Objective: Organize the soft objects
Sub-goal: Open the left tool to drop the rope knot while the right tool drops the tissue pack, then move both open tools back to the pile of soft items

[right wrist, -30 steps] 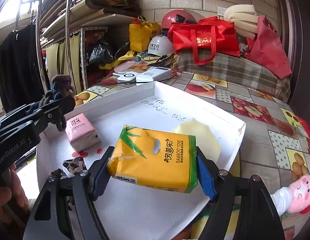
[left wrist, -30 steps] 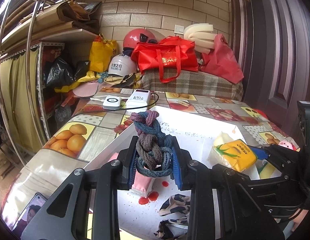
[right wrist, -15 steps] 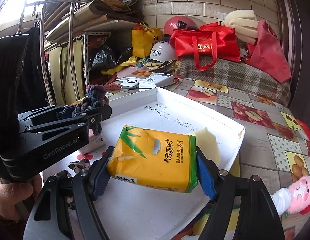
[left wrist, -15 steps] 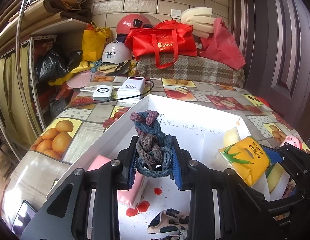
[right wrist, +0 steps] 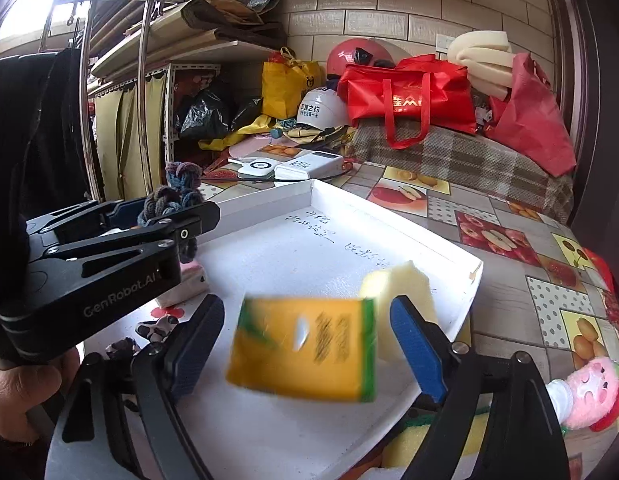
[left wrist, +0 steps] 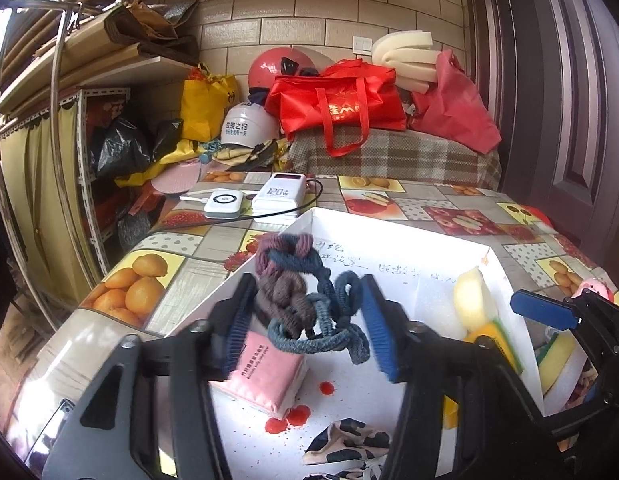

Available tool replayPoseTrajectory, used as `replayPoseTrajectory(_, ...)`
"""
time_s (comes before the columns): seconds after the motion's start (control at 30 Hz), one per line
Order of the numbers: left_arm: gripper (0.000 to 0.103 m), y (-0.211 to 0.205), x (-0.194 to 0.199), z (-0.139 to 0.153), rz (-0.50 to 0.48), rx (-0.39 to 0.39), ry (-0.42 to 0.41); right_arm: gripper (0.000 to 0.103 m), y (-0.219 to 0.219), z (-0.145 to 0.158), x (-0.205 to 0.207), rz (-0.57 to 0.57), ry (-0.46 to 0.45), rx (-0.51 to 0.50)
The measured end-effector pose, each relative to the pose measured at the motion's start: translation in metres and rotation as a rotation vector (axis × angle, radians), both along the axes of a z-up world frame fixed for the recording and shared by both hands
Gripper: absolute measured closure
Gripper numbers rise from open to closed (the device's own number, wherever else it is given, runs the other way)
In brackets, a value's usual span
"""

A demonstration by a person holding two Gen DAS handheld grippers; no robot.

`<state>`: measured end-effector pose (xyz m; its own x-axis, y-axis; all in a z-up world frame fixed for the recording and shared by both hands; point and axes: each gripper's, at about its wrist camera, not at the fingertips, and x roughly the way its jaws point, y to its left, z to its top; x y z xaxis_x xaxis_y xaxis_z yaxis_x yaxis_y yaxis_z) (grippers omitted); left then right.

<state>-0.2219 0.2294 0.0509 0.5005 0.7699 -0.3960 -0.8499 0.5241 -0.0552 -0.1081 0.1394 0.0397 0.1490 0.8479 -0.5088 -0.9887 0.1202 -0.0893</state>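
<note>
- Left wrist view: the left gripper (left wrist: 305,328) is standing over the near left part of the white tray (left wrist: 405,236), which is resting on the fruit-patterned tabletop (left wrist: 449,200).
- Its fingers (left wrist: 375,332) have just been opening and are now standing apart. The braided rope toy (left wrist: 297,300) is hanging loosely between them, against the left pad and clear of the right one.
- Below the toy, the pink tissue pack (left wrist: 265,372) is lying flat in the tray near its left wall. The spotted cloth (left wrist: 345,440) is lying at the tray's near edge.
- The yellow sponge (left wrist: 473,300) is resting against the tray's right wall. The right gripper's blue pad is showing just beyond that wall.
- Two white power banks (left wrist: 253,200) are sitting on the tabletop beyond the tray's far edge.
- Right wrist view: the right gripper (right wrist: 305,344) is standing over the near right part of the tray (right wrist: 389,216).
- Its fingers (right wrist: 413,344) have just been opening and are standing apart. The yellow tissue pack (right wrist: 301,352) is showing between them, motion-blurred, with a gap visible on each side, so neither pad is pressing it.
- The sponge (right wrist: 397,288) is lying just behind the pack, near the tray's right wall.
- The left gripper (right wrist: 157,220) is showing at the left with the rope toy (right wrist: 177,196) in it; a hand (right wrist: 21,392) is holding its handle.
- A pink doll (right wrist: 589,392) is lying on the tabletop off the tray's right side.
</note>
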Motion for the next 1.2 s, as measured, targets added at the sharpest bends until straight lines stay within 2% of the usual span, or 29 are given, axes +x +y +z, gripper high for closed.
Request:
replayPoseTrajectory(0.03, 0.014, -0.002, -0.002, 0.001, 0.016, 0.011, -0.007, 0.006, -0.001, 0.0, 0.0, -0.003, -0.001, 0.004)
replayPoseTrajectory(0.1, 0.0, -0.004, -0.005, 0.001, 0.043, 0.023, -0.008, 0.0, -0.002, 0.001, 0.0, -0.01, -0.005, 0.016)
replayPoseTrajectory(0.57, 0.0, -0.003, -0.016, -0.001, 0.075, 0.014, -0.039, 0.0, -0.006, 0.001, 0.002, -0.03, -0.003, 0.036)
replayPoseTrajectory(0.8, 0.0, -0.014, -0.024, 0.002, 0.101, 0.048, -0.057, 0.0, -0.021, 0.004, 0.003, -0.044, 0.014, 0.069)
replayPoseTrajectory(0.87, 0.0, -0.019, -0.026, 0.002, 0.102, 0.055, -0.06, 0.0, -0.026, 0.003, 0.004, -0.061, 0.019, 0.056)
replayPoseTrajectory(0.97, 0.0, -0.025, -0.027, 0.002, 0.1, 0.055, -0.062, 0.0, -0.034, 0.004, 0.01, -0.144, 0.015, 0.056)
replayPoseTrajectory(1.07, 0.0, -0.032, -0.024, 0.003, 0.083, 0.068, -0.054, 0.0, -0.041, 0.001, 0.024, -0.167, 0.065, 0.032)
replayPoseTrajectory(1.2, 0.0, -0.044, -0.014, 0.004, 0.014, 0.09, -0.029, 0.0, -0.068, 0.004, 0.049, -0.207, 0.124, 0.081)
